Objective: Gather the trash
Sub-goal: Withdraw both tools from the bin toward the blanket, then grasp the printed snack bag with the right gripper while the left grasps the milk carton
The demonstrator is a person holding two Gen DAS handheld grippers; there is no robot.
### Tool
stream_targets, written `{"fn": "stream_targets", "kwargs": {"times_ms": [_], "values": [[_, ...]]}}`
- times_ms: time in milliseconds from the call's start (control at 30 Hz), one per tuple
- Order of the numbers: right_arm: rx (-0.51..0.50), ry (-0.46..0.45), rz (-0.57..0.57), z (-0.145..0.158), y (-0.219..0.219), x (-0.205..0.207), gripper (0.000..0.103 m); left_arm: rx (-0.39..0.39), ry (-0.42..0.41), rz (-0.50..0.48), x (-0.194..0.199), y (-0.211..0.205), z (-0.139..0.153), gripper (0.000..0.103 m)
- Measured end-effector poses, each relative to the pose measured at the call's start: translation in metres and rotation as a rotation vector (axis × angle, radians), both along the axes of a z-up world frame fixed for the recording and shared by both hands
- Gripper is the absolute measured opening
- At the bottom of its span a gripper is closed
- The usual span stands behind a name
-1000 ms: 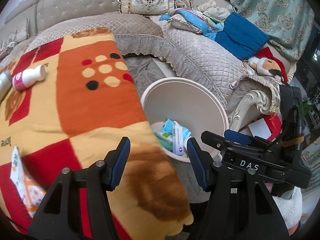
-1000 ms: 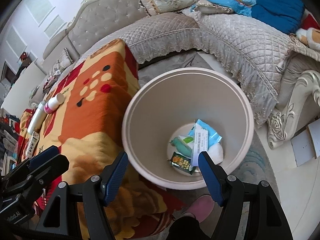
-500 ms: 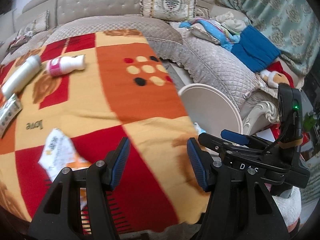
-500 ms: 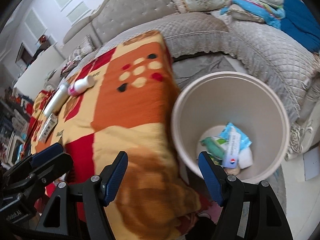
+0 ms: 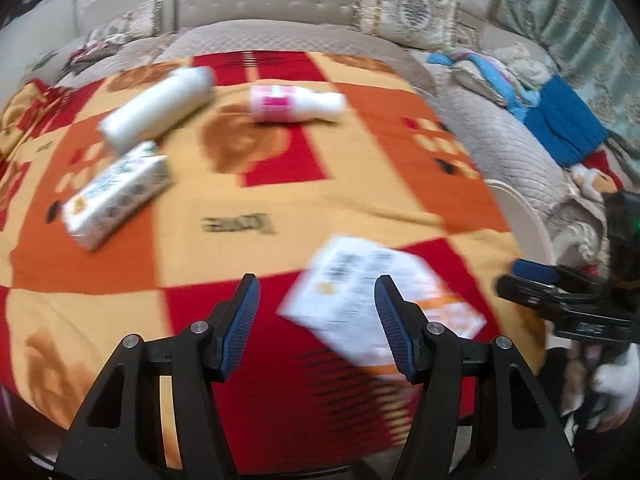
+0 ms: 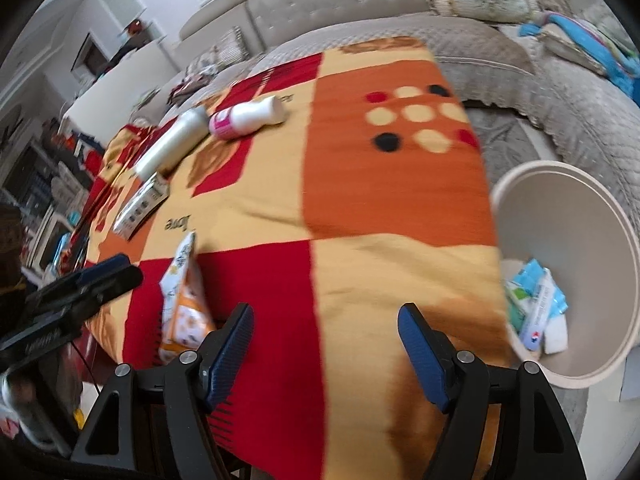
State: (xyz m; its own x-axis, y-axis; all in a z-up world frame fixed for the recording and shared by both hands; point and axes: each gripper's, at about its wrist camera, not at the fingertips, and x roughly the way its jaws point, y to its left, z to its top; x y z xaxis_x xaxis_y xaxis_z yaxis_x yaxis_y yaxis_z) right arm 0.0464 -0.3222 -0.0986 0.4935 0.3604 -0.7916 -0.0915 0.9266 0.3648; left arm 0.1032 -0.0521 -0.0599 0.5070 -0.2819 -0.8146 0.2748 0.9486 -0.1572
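Orange-and-white wrapper (image 5: 372, 304) is being left lying on the blanket (image 5: 248, 200), beside the bin (image 6: 580, 264); nothing is being gripped as the left gripper (image 5: 316, 320) and right gripper (image 6: 326, 344) are being opened above it.

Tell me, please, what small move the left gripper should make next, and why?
Probably lower the left gripper onto the orange and white wrapper. Its jaws are opening, nothing is between them, and the wrapper lies flat on the blanket just ahead of them.
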Motion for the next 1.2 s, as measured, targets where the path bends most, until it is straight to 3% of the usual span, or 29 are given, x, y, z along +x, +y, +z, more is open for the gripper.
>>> {"fn": "stream_targets", "kwargs": {"times_ms": [233,367,633,733,867,1000,1200], "values": [[-0.022,0.018,0.059,0.002,0.034,0.009,0.073,0.062,-0.012,0.006,0.049,0.078,-0.01,0.065],[-0.033,0.025,0.086,0.005,0.054,0.017,0.073,0.138,-0.042,-0.034,0.075,0.097,-0.008,0.065],[-0.033,0.024,0.132,0.016,0.079,0.026,0.074,0.227,0.0,-0.066,0.12,0.113,-0.029,0.065],[-0.024,0.029,0.173,0.016,0.088,0.027,0.079,0.274,-0.019,-0.05,0.13,0.112,-0.033,0.067],[-0.041,0.037,0.232,0.012,0.104,0.025,0.079,0.259,0.018,-0.046,0.14,0.111,-0.039,0.068],[-0.056,0.037,0.275,0.008,0.117,0.021,0.079,0.26,0.007,-0.056,0.138,0.106,-0.037,0.068],[-0.142,0.042,0.315,-0.006,0.138,0.019,0.08,0.364,-0.006,-0.04,0.131,0.097,-0.045,0.068]]}}
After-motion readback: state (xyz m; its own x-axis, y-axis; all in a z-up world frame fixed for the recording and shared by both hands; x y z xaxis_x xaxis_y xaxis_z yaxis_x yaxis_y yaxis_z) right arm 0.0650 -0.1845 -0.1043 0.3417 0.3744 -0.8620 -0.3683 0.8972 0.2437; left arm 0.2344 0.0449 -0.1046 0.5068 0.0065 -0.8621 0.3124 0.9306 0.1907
